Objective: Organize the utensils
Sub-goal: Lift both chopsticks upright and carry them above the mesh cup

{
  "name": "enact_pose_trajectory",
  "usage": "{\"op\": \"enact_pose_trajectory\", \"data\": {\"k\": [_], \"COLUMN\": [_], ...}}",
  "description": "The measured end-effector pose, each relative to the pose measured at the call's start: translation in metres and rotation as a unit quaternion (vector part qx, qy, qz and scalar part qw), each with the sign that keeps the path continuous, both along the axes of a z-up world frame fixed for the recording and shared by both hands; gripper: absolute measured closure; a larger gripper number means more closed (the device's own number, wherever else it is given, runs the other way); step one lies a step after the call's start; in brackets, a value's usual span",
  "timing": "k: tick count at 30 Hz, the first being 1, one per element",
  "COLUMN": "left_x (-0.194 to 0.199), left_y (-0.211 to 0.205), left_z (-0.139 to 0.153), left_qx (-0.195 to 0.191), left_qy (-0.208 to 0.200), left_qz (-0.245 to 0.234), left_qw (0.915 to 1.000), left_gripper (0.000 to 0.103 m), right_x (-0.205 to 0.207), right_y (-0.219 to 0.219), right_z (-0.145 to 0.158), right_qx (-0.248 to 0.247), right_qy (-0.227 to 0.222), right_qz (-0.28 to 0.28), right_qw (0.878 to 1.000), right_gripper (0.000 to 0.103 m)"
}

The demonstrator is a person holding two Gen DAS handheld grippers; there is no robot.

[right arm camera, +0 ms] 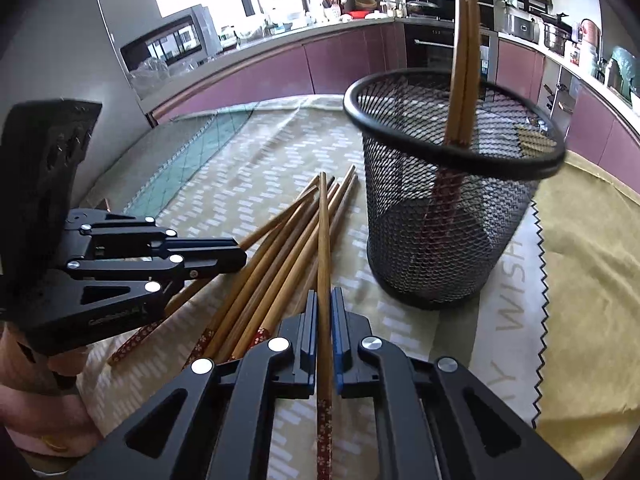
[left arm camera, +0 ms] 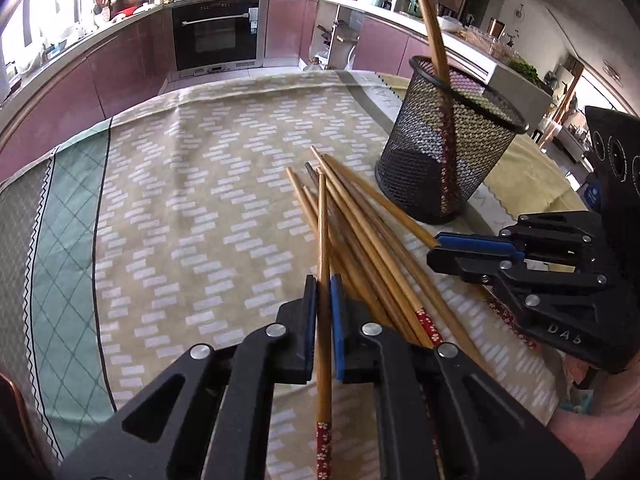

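Partly done: two chopsticks (right arm camera: 464, 80) standing in the mesh cup (right arm camera: 448, 216), a loose pile (right arm camera: 280, 252) left on the table (left arm camera: 180, 200). Left gripper (left arm camera: 324, 296) and right gripper (right arm camera: 324, 312) each pinching one chopstick from the pile.

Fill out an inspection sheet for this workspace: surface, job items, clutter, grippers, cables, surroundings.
Surface: table under a beige patterned tablecloth with a green checked border.
Job's things: black wire-mesh cup standing upright with two chopsticks in it; loose pile of bamboo chopsticks with red floral ends beside it.
Clutter: nothing seen on the cloth.
Grippers: left gripper shut on one chopstick; right gripper shut on another chopstick.
Cables: nothing seen.
Surroundings: kitchen with mauve cabinets, black built-in oven, crowded countertops.
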State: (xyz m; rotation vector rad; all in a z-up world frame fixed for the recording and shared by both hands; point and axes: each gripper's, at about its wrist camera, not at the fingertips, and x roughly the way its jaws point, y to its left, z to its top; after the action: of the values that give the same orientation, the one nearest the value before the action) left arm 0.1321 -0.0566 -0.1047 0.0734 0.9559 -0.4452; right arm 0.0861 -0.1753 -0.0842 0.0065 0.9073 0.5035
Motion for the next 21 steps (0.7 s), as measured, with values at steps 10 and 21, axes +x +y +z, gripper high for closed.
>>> {"op": "enact_pose_trajectory", "data": {"k": [10,21], "left_x": [-0.022,-0.041], "left_y": [0.012,0.021], "left_z": [0.057,0.115], "left_qx": [-0.061,-0.120], "left_qy": [-0.049,-0.101], "left_qz": [-0.019,-0.045], "left_qw": [0.9967,0.9866], "left_gripper": [0.095,0.096], "right_x": [-0.024,-0.028], "right_y": [-0.032,-0.060], "right_z": [0.044,0.087], "right_qx": [0.075,0.121], "right_qy": [-0.052,-0.107], "right_qz": [0.001,-0.013], "right_qw": [0.996,0.987], "right_gripper": [0.097,0.097]}}
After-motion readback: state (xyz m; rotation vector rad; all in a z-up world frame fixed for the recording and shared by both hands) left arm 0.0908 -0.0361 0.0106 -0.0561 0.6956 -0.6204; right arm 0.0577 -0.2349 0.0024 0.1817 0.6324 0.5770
